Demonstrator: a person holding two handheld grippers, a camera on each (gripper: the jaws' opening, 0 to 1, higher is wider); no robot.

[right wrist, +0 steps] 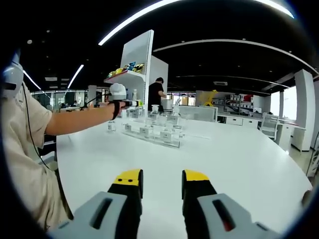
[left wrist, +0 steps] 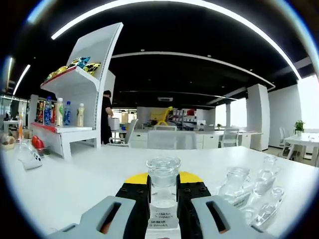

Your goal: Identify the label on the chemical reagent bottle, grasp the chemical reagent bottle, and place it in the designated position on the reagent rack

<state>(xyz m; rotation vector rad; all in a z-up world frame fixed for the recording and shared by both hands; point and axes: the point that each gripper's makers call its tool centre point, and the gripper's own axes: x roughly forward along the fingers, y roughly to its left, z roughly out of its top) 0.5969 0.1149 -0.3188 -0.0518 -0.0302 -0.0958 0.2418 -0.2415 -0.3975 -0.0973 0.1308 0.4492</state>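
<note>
Left gripper (left wrist: 163, 196) jaws clamp the reagent bottle (left wrist: 163, 191); keep it upright approaching the rack (right wrist: 152, 133). Right gripper (right wrist: 160, 188) jaws stand wide, empty.

An open office with black ceiling, curved light strips (left wrist: 164, 5), white shelving unit (left wrist: 82, 94), and distant desks (left wrist: 209, 137).

Both views low over table (left wrist: 75, 184)

white shelf unit (left wrist: 82, 89), drink bottles (left wrist: 59, 111), snack packets (left wrist: 79, 63)
</note>
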